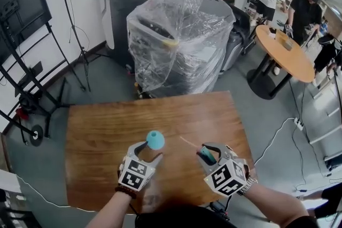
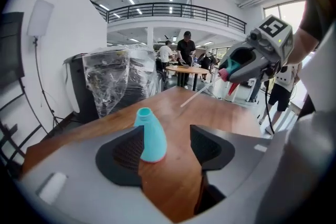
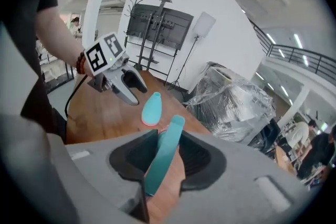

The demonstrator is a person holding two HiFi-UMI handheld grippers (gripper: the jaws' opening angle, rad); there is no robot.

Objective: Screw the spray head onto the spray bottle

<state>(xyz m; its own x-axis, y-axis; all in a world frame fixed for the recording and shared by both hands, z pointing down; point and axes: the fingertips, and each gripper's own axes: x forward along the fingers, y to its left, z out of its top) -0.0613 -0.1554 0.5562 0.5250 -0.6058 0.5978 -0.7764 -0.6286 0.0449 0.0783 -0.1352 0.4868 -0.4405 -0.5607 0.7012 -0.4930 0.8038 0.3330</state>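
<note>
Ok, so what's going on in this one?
A person at a wooden table has a gripper in each hand. The right gripper is clamped on the teal spray head, held above the table with its thin tube sticking out. The teal spray bottle stands upright on the table between the jaws of the left gripper, which stand apart, not clamping it. The head is not yet on the bottle.

On the wooden surface (image 1: 101,131) a teal spray bottle (image 1: 155,140) stands upright at the tips of the left gripper (image 1: 148,152) — its fingers spread to either side. To the right, the right gripper (image 1: 208,153) clasps the teal spray head (image 1: 206,156), its thin tube (image 1: 188,141) pointing left. Far behind — a plastic-wrapped bin (image 1: 179,40).
</note>
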